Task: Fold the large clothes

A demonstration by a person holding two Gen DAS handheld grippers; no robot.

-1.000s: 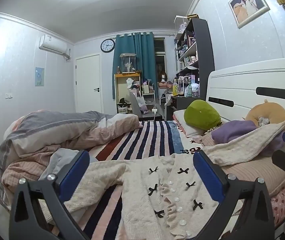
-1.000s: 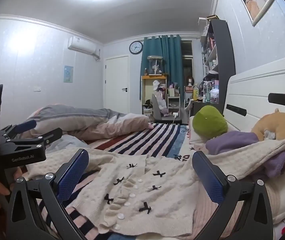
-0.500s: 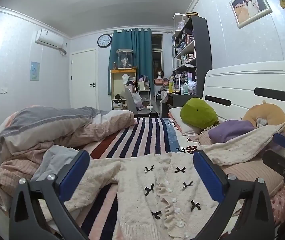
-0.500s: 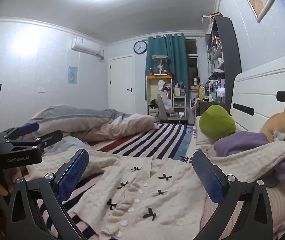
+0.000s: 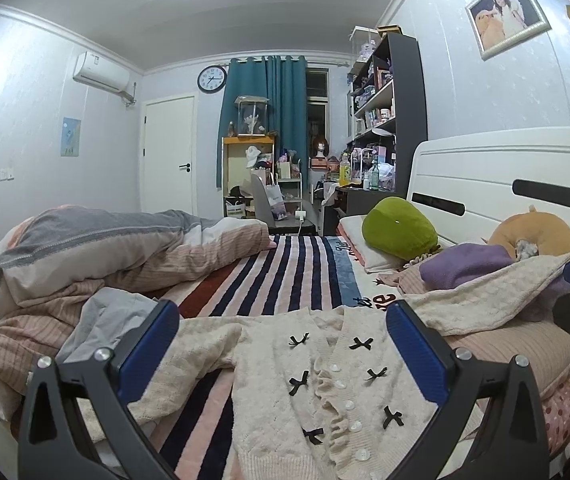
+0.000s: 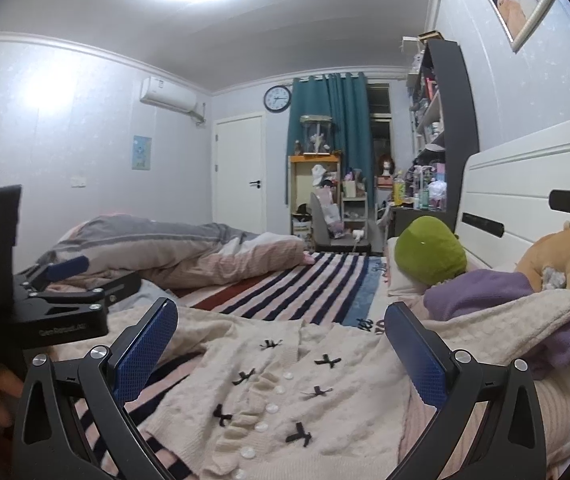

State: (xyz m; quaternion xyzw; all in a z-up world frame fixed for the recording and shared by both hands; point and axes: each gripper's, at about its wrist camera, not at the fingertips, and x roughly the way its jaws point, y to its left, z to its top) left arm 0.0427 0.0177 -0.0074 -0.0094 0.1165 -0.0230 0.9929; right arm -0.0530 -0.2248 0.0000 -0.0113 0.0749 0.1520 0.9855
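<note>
Both grippers have dropped a little lower than a moment ago — getting ready to grab, I think. The left gripper (image 5: 281, 344) and right gripper (image 6: 281, 344) have jaws wide apart, holding nothing. The cream cardigan (image 5: 325, 392) lies spread just under and ahead — not folded. Farther off, the rumpled quilt (image 5: 97, 256) hasn't moved.

Green plush pillow (image 5: 399, 227) & orange plush (image 5: 537, 234) seen by headboard (image 5: 497, 168); rumpled duvet (image 5: 97, 248) heaped on striped sheet (image 5: 285, 276); wall clock (image 5: 212, 79) hung beside teal curtain (image 5: 265, 120).

Gripper body (image 6: 41, 320) lettering (illegible)
</note>
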